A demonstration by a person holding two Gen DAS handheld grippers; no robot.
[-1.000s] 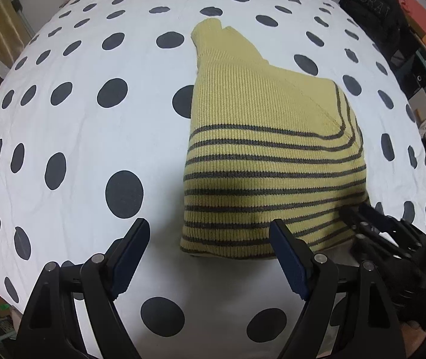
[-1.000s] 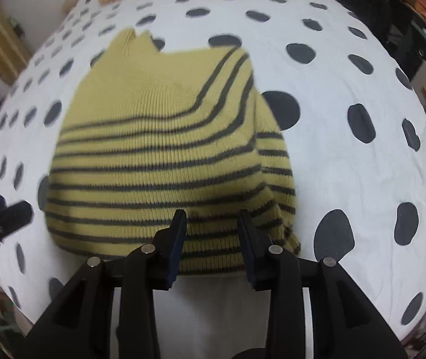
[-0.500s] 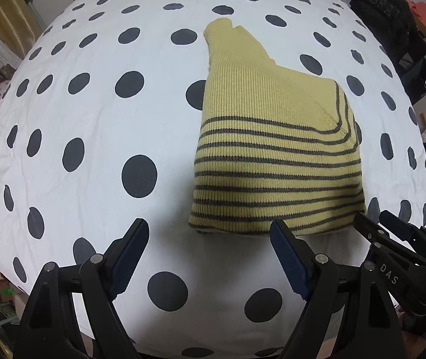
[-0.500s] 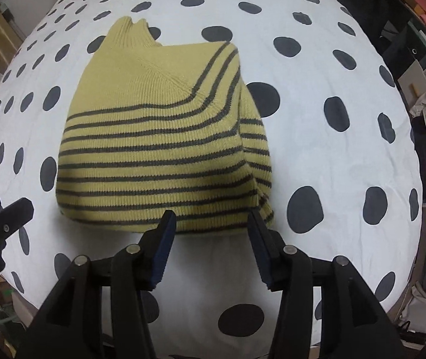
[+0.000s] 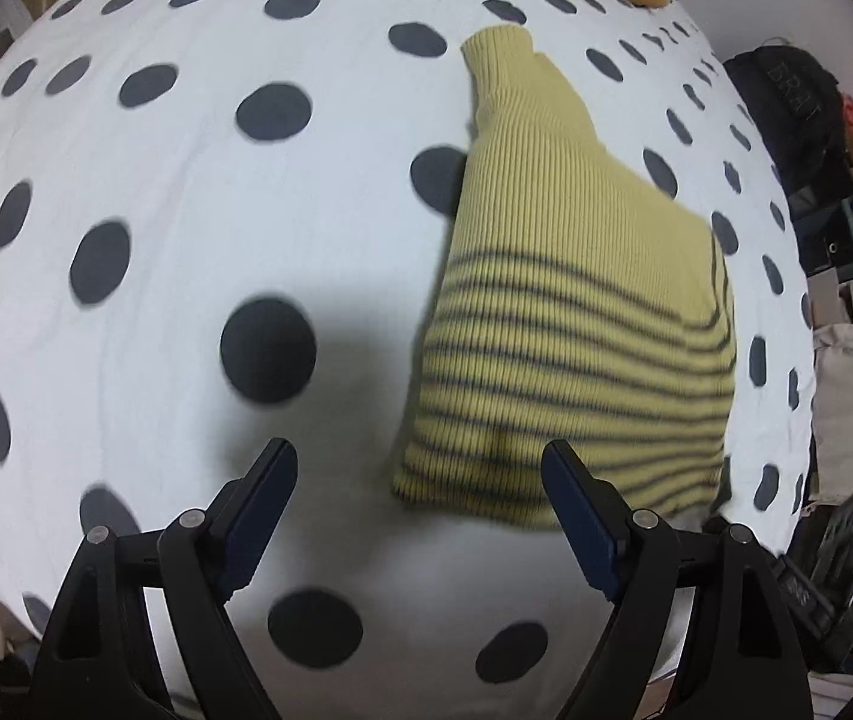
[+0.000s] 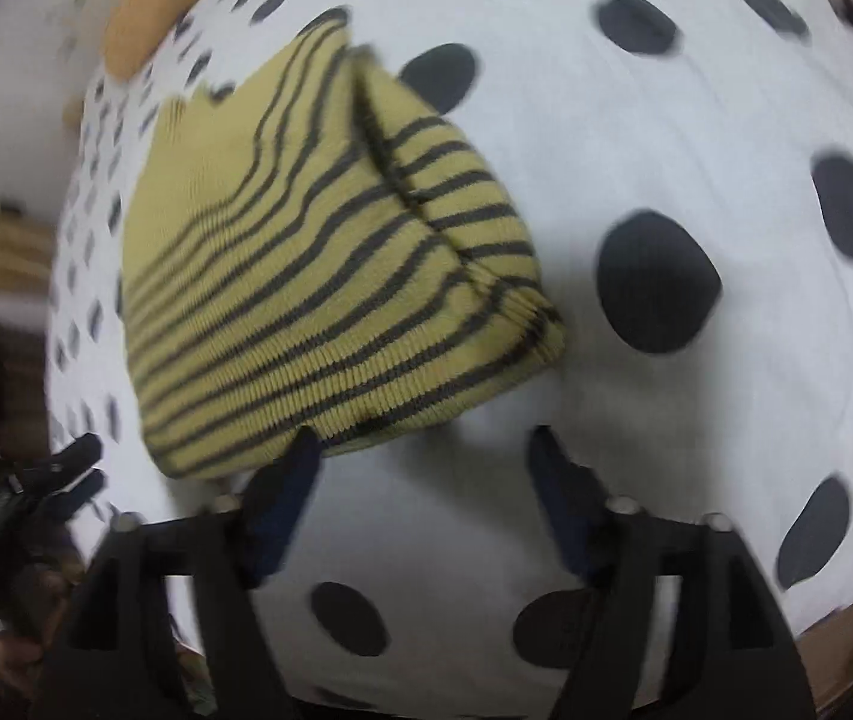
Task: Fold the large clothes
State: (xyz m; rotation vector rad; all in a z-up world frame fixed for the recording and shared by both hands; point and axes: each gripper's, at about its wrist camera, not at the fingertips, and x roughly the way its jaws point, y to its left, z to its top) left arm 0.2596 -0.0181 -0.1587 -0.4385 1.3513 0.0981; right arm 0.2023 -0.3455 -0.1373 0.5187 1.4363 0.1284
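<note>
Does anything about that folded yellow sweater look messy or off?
Slightly. The sweater lies folded on the spotted bedspread, but one end pokes out past the far edge, and a bulky ridge runs along its right side. No damage is visible.

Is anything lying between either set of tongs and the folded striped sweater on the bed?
Nothing visible. Only bare polka-dot bedspread separates the open left tongs and right tongs from the sweater.
</note>
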